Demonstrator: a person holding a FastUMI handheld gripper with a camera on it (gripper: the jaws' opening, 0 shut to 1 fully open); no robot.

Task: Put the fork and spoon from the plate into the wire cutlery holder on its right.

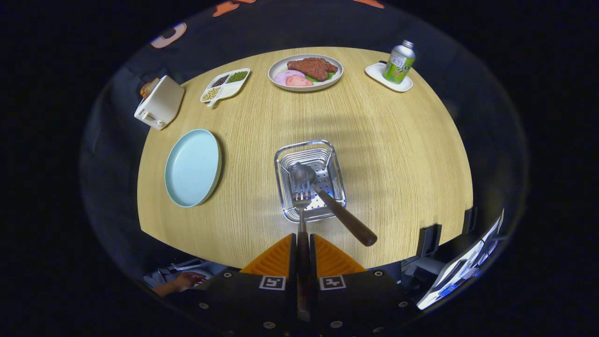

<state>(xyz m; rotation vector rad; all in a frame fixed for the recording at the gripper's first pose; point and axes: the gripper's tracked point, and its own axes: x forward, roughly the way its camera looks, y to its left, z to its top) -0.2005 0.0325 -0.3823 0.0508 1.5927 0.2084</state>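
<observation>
Gripper (303, 241) clamped on dark-handled steel fork (302, 199) — long axis straight ahead, tines inside square wire cutlery holder (283, 185). Brown-handled steel spoon (327, 199) leans inside, handle angled right. Round pale-blue plate (193, 167) left, on wooden table (398, 154).

No legible writing anywhere. Label on the green can (398, 62) too small and blurred to make out. Two square black-and-white coded markers (272, 282) on the hand-held gripper (303, 243), fingers clamped on the fork (302, 206) handle; patterns only, no letters or numbers.
</observation>
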